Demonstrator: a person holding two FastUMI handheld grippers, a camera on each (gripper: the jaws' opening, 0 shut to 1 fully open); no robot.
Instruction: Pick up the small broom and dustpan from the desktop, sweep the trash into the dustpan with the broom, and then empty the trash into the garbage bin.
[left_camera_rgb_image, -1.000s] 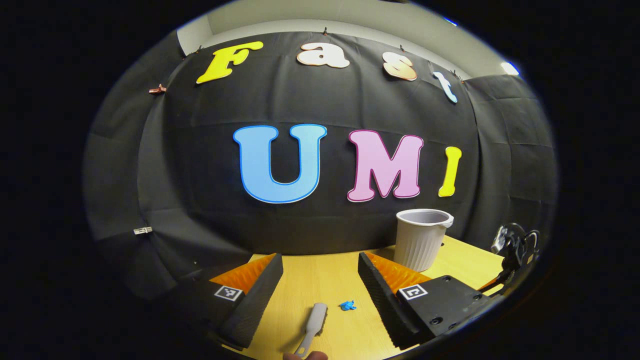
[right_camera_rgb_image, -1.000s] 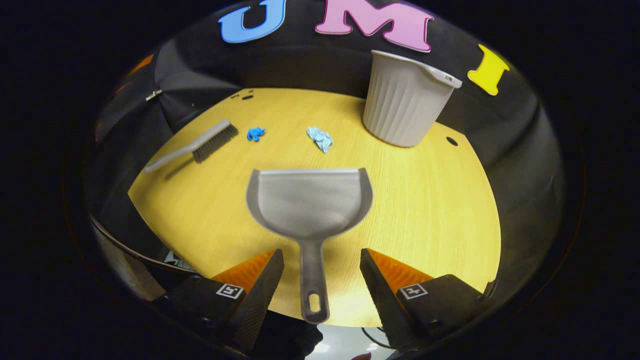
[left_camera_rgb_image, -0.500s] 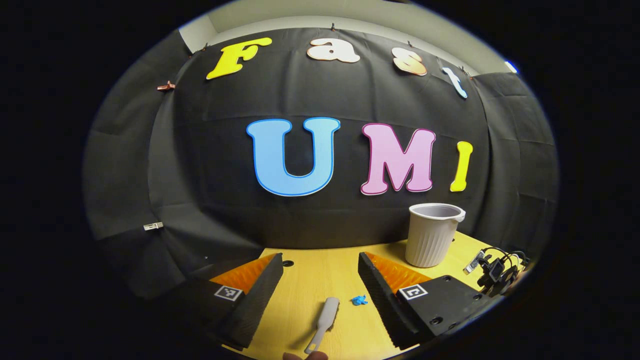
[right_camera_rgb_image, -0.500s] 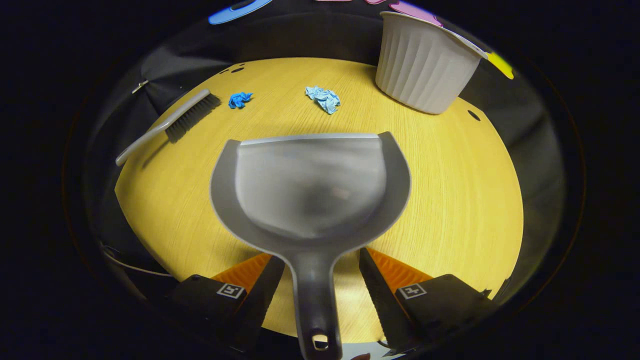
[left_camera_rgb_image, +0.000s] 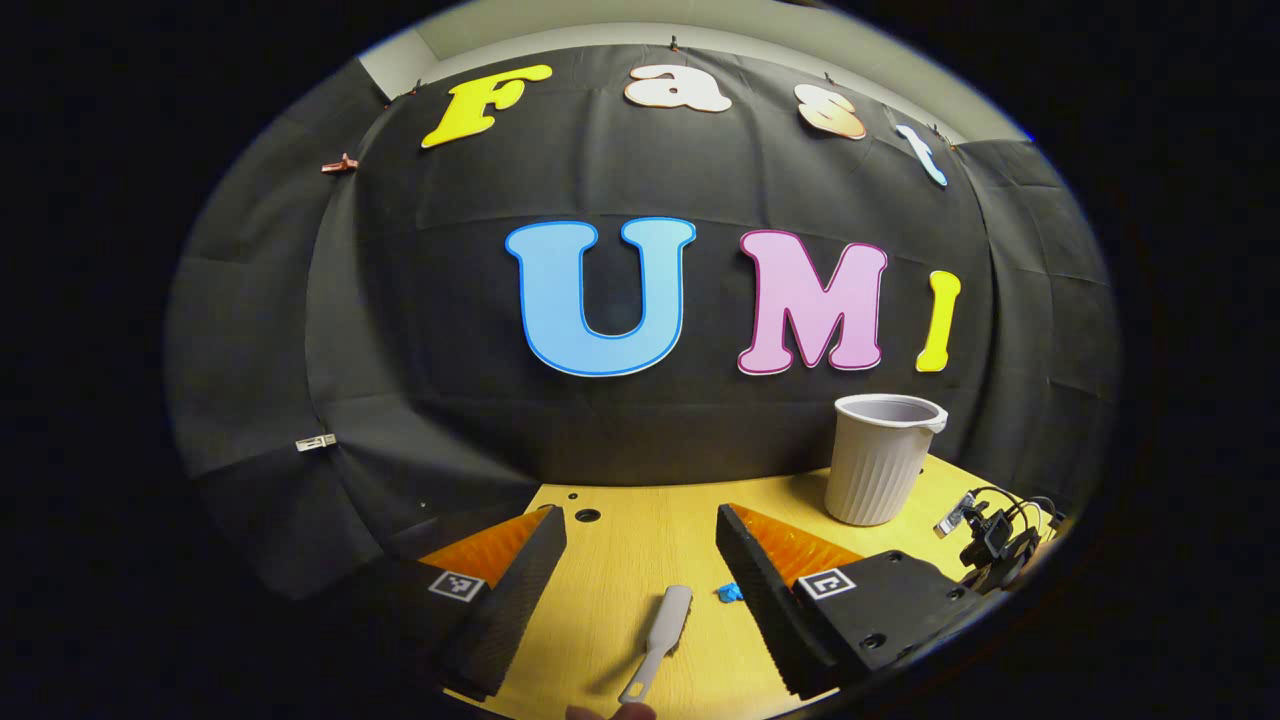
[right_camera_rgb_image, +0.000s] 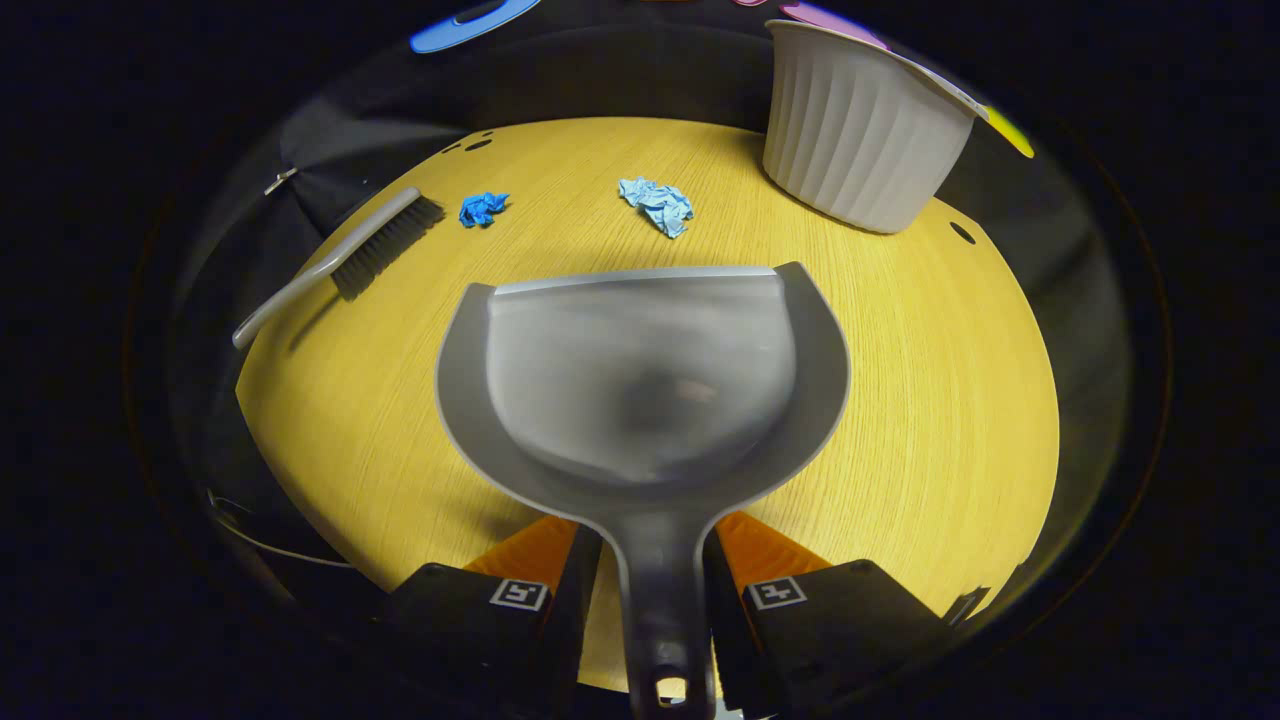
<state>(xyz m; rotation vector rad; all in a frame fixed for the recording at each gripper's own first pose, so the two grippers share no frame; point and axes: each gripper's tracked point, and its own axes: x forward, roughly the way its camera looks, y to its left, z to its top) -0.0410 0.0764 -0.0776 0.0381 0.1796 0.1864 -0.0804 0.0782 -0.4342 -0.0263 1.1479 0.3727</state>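
Broom (left_camera_rgb_image: 660, 640) lies flat on the desk (left_camera_rgb_image: 620, 560), just ahead of my left gripper (left_camera_rgb_image: 640, 580), between its 2 fingers' lines and below them. In the left gripper view its long axis runs nearly fore-aft, tilted a bit right: handle end nearest me, brush head farther off. In the right gripper view the broom (right_camera_rgb_image: 340, 262) sits far left, handle toward the desk edge, bristles toward the small blue scrap (right_camera_rgb_image: 482, 208).

Left fingers are spread wide, nothing between them, not touching the broom. My call: next move is left gripper down and slightly forward, straddling the handle across its width, then close. Left is clearly the nearer one.

Right gripper (right_camera_rgb_image: 655, 560) is clamped on the dustpan (right_camera_rgb_image: 640, 380) handle, both fingers pressing its sides; the pan mouth faces away from me toward the pale blue wad (right_camera_rgb_image: 657, 205). Can't tell if the pan is lifted or resting on the desk.

Bin (right_camera_rgb_image: 865, 130) stands upright at far right, well apart from the broom. Both scraps lie between broom and bin, unswept.
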